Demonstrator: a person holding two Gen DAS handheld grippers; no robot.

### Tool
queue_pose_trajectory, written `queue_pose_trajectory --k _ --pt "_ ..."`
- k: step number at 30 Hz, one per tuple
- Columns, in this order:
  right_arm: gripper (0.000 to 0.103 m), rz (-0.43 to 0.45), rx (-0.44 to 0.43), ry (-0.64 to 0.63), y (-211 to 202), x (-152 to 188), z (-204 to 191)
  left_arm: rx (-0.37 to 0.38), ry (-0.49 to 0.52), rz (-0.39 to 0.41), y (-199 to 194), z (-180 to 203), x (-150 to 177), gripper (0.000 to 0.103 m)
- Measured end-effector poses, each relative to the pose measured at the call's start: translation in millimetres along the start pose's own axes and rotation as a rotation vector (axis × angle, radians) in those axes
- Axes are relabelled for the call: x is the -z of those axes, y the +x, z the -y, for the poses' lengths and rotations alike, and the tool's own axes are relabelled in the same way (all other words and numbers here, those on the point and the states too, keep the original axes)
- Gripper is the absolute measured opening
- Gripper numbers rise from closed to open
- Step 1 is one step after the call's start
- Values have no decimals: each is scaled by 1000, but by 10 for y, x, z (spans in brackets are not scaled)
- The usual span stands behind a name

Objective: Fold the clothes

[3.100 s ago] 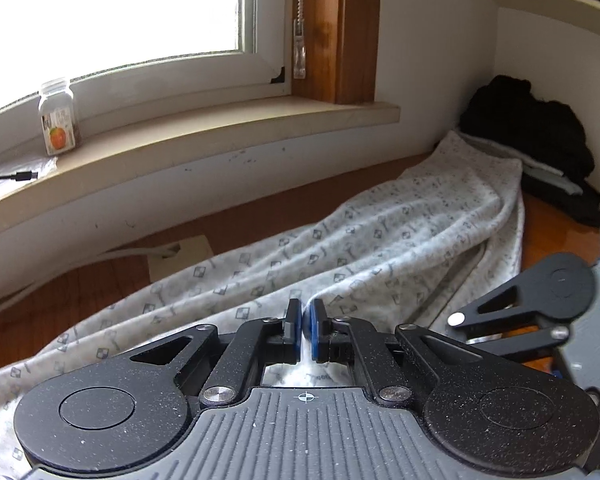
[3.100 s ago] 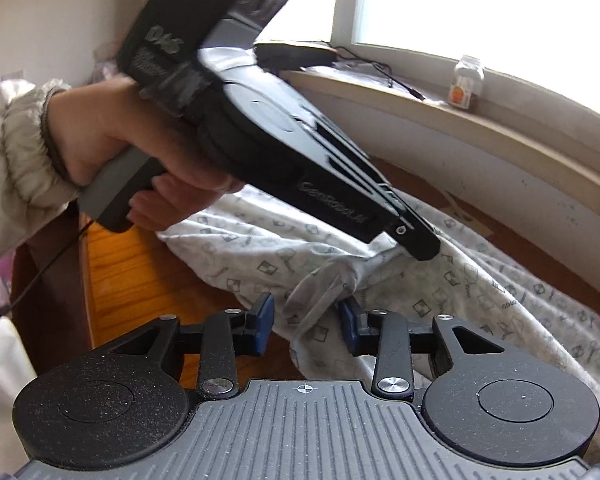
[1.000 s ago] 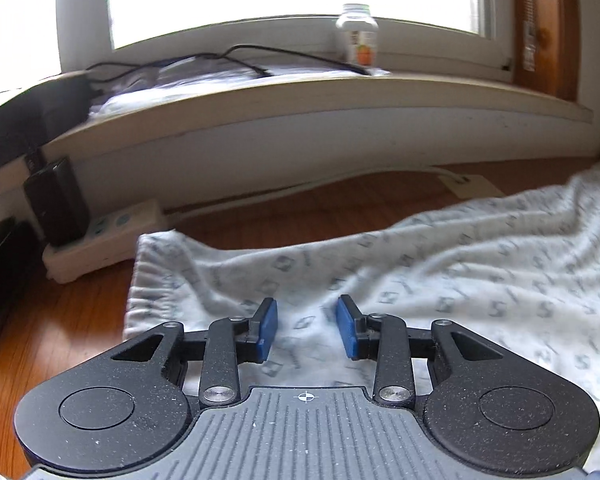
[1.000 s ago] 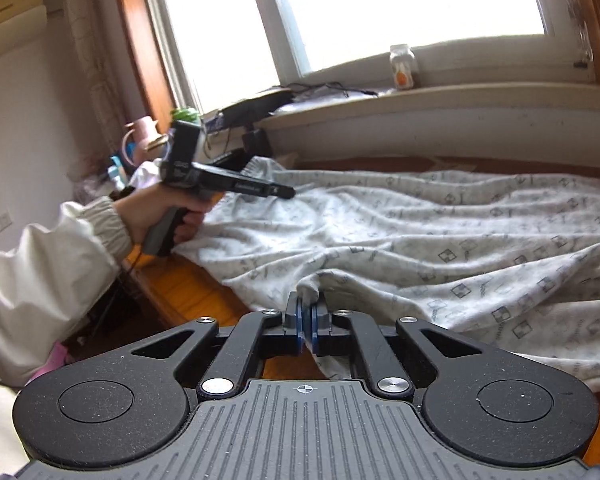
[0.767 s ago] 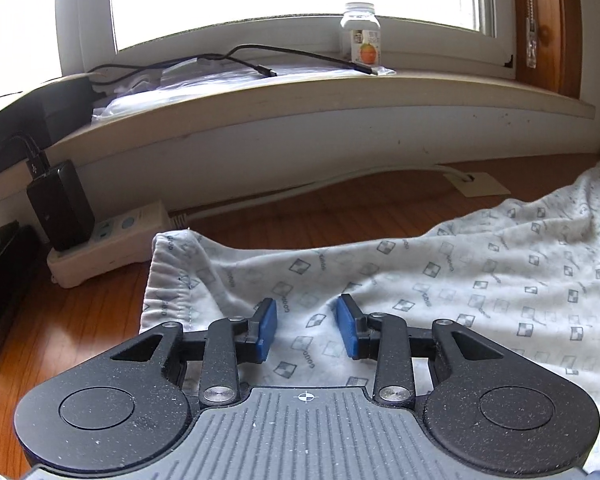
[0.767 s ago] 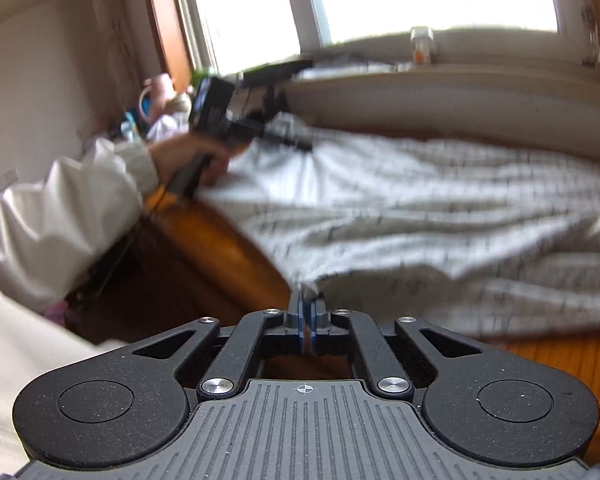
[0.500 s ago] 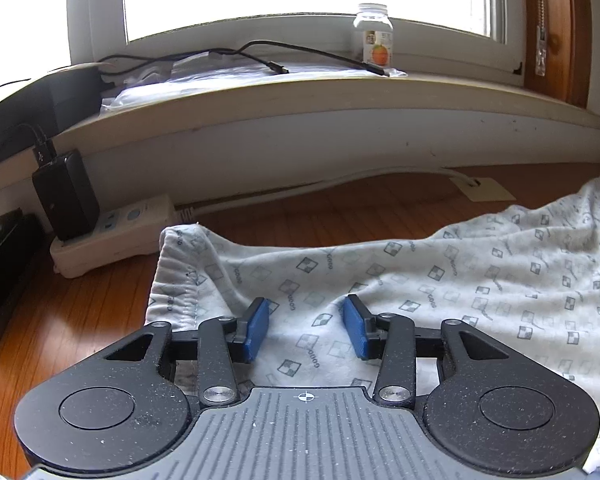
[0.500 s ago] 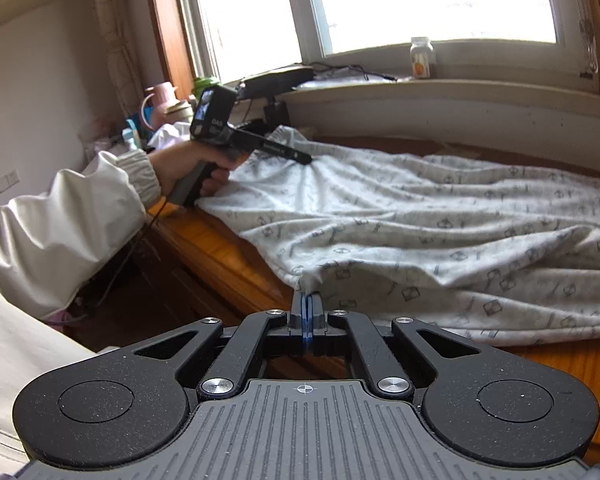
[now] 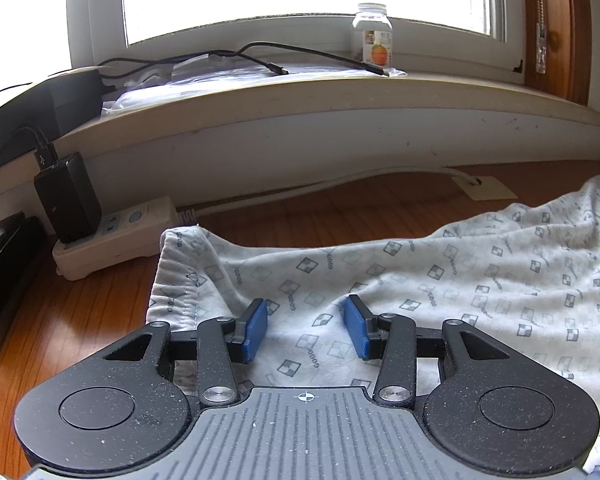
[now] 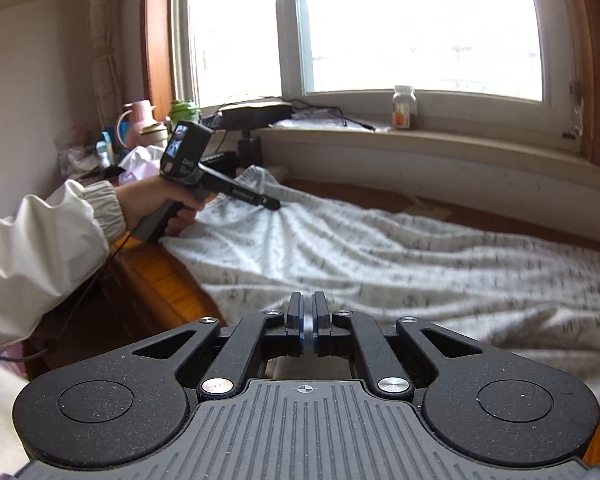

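1. Lying spread across the wooden table [image 9: 100,300]: the patterned garment [image 9: 460,280], its hemmed end just ahead and left of the left gripper [image 9: 306,330].
2. Hovering low over that end, jaws spread wide, blue pads [image 9: 255,330] apart with cloth showing between them and nothing pinched.
3. Sitting beyond the hem, ahead and to the left: a white power strip [image 9: 116,236] carrying a black adapter [image 9: 68,196].
4. Standing further ahead on the window sill [image 9: 340,92]: a small bottle [image 9: 372,34], with a black cable [image 9: 268,60] trailing beside it.
5. Pressing almost together: the pads of the right gripper [image 10: 307,326], apparently pinching a thin edge of the garment [image 10: 380,256], though motion blur is making the contact hard to confirm.
6. Appearing ahead and left of the right gripper: the left hand [image 10: 156,200] gripping its tool over the far end of the cloth.
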State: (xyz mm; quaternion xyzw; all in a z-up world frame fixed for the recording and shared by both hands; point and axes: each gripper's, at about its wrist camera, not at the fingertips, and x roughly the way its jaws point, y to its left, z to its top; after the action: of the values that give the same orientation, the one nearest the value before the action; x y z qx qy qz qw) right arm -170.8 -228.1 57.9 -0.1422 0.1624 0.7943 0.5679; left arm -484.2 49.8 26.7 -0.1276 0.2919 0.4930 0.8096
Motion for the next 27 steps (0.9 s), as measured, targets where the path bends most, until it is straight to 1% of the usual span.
queue_pose_trajectory --k 1,4,6,8,12,16,19,21,23,24,27 --pt "7 -4 -3 4 77 -11 9 -2 0 0 -1 2 1 48" --pt "7 -59 3 0 250 95 22 -8 4 1 -3 8 1 49" --pt "7 -98 19 -23 249 234 11 -9 4 1 -6 9 2 49" --pt "7 -112 28 -28 166 360 26 -6 2 0 -3 4 -1 49" --pt "7 -96 22 23 -14 466 100 0 -7 -1 1 -16 -4 49" --pt "10 -85 33 22 -29 455 91 -12 2 0 -3 -7 0 51" --pt "14 -24 60 -7 -34 399 64 -10 -1 0 -2 -18 0 52" --pt "17 30 84 -13 -18 359 68 -10 -2 0 -4 -23 1 52" --pt "21 66 107 -7 28 336 83 -11 -1 0 -4 -26 1 53" --pt "24 68 119 -4 73 339 94 -13 -1 -1 -1 -27 0 54" --pt "25 8 137 -3 236 431 129 -15 0 0 1 -27 0 55"
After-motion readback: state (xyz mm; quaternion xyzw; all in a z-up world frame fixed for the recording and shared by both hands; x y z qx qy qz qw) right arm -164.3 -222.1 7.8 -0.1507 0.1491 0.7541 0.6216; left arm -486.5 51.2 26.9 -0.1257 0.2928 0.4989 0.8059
